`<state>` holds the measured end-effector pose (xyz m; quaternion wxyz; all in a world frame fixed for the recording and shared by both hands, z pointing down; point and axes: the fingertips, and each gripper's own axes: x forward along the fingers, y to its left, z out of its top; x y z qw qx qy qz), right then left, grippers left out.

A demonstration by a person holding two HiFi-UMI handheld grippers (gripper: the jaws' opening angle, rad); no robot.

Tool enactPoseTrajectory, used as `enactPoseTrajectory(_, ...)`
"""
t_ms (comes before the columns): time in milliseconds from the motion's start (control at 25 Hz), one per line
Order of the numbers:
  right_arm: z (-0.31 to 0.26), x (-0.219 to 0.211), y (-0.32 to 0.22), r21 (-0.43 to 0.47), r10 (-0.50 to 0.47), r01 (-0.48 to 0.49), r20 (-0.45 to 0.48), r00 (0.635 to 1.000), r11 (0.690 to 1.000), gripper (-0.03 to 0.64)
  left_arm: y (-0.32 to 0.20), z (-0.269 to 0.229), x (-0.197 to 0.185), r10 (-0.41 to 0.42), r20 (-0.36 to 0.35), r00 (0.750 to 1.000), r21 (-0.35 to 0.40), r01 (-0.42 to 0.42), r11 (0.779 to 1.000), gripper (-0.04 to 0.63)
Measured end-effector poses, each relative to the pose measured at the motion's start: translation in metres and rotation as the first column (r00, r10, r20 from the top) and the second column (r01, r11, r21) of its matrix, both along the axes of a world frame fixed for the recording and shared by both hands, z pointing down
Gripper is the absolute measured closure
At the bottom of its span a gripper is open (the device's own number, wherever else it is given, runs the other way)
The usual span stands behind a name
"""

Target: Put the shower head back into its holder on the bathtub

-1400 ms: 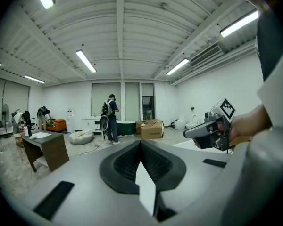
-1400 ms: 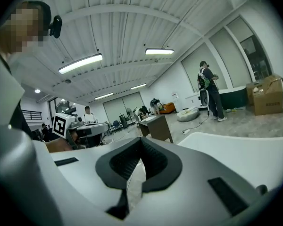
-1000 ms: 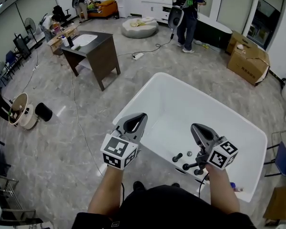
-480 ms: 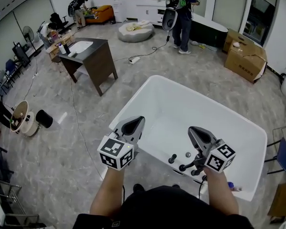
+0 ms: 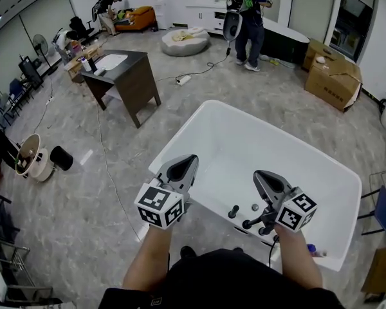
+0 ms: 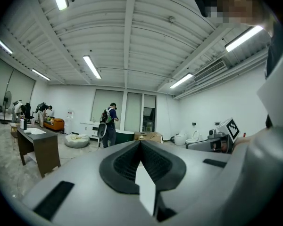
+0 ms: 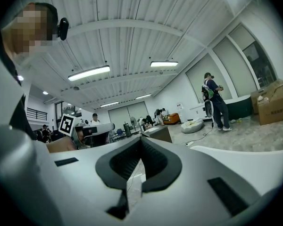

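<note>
A white bathtub [image 5: 244, 140] fills the middle of the head view. Black tap fittings [image 5: 234, 211] and a black lever-like piece [image 5: 256, 223] stand on its near rim beside a small chrome knob [image 5: 254, 206]. I cannot tell the shower head apart from these fittings. My left gripper [image 5: 186, 162] is over the tub's near left rim, jaws shut and empty [image 6: 140, 144]. My right gripper [image 5: 264, 176] is just above the black fittings, also shut and holding nothing [image 7: 140, 142]. A dark hose [image 5: 270, 255] drops below the right hand.
A dark wooden desk [image 5: 125, 76] stands on the floor beyond the tub's left. A person [image 5: 248, 18] stands at the back, near a beanbag [image 5: 185, 40]. Cardboard boxes [image 5: 334, 76] are at the right. A cable [image 5: 109, 172] crosses the floor, with a fan [image 5: 29, 159] at far left.
Both grippers have shifted slightly over the tub's near rim, and their jaws have stayed shut. The view has shifted a little too.
</note>
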<state>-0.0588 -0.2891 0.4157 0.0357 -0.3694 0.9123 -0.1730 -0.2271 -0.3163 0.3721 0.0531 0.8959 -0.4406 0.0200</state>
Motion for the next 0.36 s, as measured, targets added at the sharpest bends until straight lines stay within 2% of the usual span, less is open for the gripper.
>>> enactPoseTrajectory(360,0.005,-0.001,-0.002,-0.009,-0.013,0.013,-0.001,1.0,1.0,0.601,0.0,0.008,-0.012,-0.035,-0.053,0.998,-0.033,0.034,0.999,0.58)
